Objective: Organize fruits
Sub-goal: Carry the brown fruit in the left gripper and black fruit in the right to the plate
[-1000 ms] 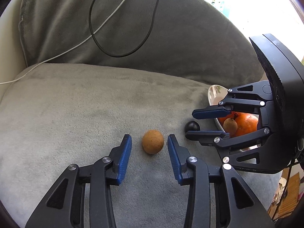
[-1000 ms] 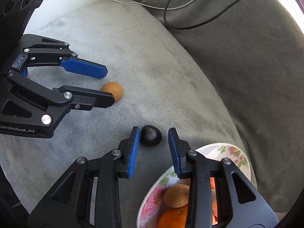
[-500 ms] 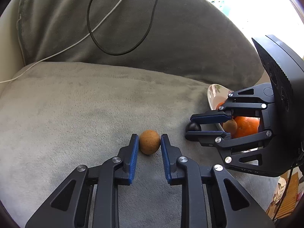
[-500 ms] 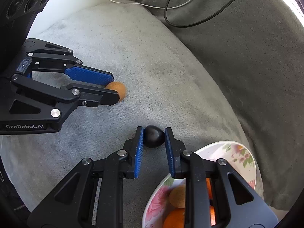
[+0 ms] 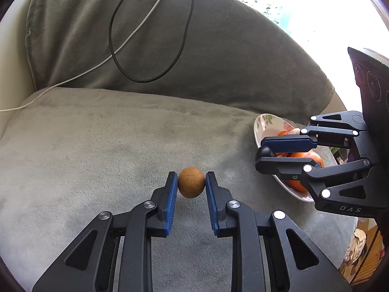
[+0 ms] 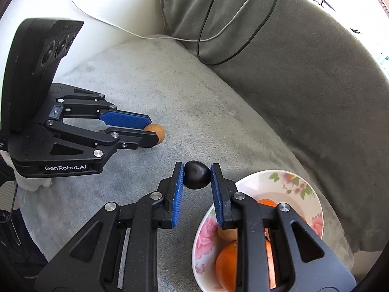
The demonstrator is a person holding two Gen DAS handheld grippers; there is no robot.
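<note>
My left gripper [image 5: 191,181] is shut on a small round brown fruit [image 5: 191,182] and holds it just above the grey sofa cushion [image 5: 97,146]. My right gripper [image 6: 196,174] is shut on a small black fruit [image 6: 197,174] next to the rim of a flowered bowl [image 6: 287,185]. The bowl holds oranges [image 6: 227,265] and another brown fruit [image 6: 227,233]. In the left wrist view the right gripper [image 5: 261,155] holds the black fruit [image 5: 265,151] by the bowl [image 5: 265,124]. In the right wrist view the left gripper [image 6: 152,129] shows at left with the brown fruit [image 6: 159,133].
A black cable [image 5: 145,48] and a white cable [image 5: 109,56] lie over the sofa's grey backrest [image 5: 243,60]. A white armrest [image 6: 97,12] stands at the left. The cushion's edge drops off at the lower right [image 5: 350,231].
Both grippers have closed onto their fruits and lifted slightly. The right gripper has drawn the black fruit back toward the bowl.
</note>
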